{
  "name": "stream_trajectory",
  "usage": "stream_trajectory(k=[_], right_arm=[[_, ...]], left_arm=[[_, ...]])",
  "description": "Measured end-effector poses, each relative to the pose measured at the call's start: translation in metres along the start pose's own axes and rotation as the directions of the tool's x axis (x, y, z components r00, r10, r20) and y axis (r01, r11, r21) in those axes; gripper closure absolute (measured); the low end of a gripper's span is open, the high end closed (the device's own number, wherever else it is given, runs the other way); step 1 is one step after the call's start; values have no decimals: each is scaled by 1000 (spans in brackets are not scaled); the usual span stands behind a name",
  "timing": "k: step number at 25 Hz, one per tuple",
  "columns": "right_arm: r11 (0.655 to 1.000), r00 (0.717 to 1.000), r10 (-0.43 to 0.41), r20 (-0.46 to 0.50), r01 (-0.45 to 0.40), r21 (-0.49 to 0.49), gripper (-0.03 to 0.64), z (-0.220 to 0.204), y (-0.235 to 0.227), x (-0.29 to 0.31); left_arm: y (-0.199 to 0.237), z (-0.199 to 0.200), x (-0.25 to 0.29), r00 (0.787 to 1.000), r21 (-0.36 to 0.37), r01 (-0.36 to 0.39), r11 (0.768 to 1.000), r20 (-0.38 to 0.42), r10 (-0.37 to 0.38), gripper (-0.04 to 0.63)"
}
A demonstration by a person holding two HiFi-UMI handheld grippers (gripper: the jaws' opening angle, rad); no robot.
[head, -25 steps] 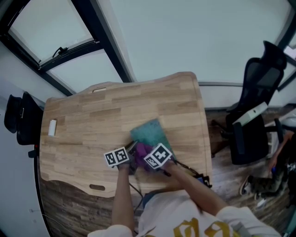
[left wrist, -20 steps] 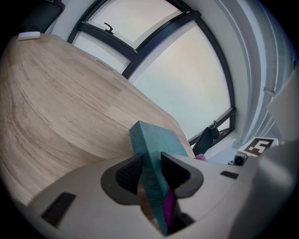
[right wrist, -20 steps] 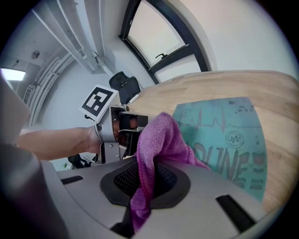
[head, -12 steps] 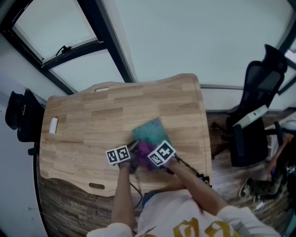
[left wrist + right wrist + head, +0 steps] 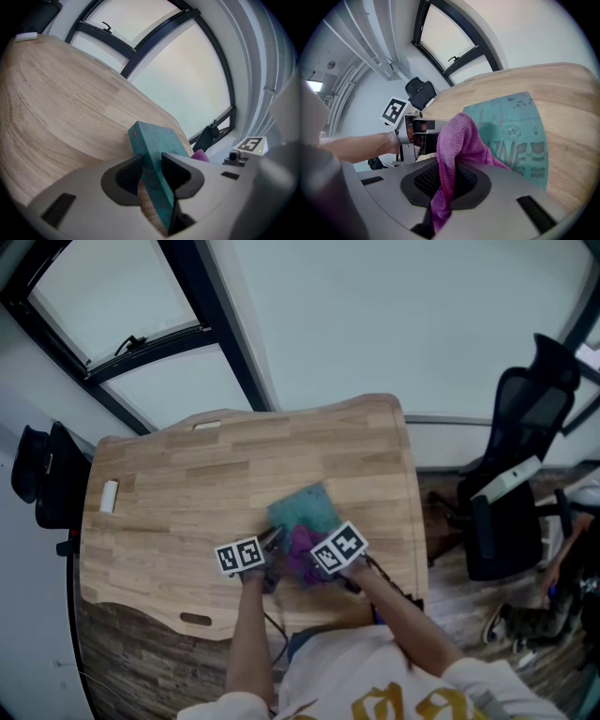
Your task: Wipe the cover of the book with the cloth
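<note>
We have the left gripper (image 5: 151, 172) clamped across the thickness of the teal book (image 5: 302, 509), at the book's 7 o'clock corner, and the right gripper (image 5: 447, 180) pinched shut on a fold of the purple cloth (image 5: 461, 140), which drapes onto the cover near its 6 o'clock edge. The book lies flat on the wooden table (image 5: 187, 484), toward the table's 5 o'clock part and close to its 3 o'clock side. Our main worry is the hold on the book: it is only a corner bite, so a firm stroke toward 12 o'clock could pivot the book around that corner or slide it toward the table's edge. The cloth is held by a narrow bunch, so it could pull out of the jaws or roll up, leaving hard jaw tips to scrape the printed cover. The two grippers also work very near each other and could knock together. We see no container anywhere; only a small white object (image 5: 109, 495) rests at the table's 9 o'clock edge, well apart.
</note>
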State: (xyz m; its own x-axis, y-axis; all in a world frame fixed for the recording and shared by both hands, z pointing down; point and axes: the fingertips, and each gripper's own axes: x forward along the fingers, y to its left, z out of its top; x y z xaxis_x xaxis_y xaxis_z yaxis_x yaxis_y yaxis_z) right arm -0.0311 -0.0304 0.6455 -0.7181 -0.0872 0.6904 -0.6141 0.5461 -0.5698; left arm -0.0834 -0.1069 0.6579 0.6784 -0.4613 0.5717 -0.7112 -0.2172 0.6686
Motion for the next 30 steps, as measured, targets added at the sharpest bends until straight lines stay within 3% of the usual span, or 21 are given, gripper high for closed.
stream_trajectory(k=[20,30], right_arm=[[997,998,-21,52,17,82,584,2,-30,-24],[997,997,-68,41,67,30,584,1,-39,-31]], left_arm=[[1,0,0,1000,0,-1,1000,1,1,466],[1,-1,0,1000,1,-3,1000,0,3,466]])
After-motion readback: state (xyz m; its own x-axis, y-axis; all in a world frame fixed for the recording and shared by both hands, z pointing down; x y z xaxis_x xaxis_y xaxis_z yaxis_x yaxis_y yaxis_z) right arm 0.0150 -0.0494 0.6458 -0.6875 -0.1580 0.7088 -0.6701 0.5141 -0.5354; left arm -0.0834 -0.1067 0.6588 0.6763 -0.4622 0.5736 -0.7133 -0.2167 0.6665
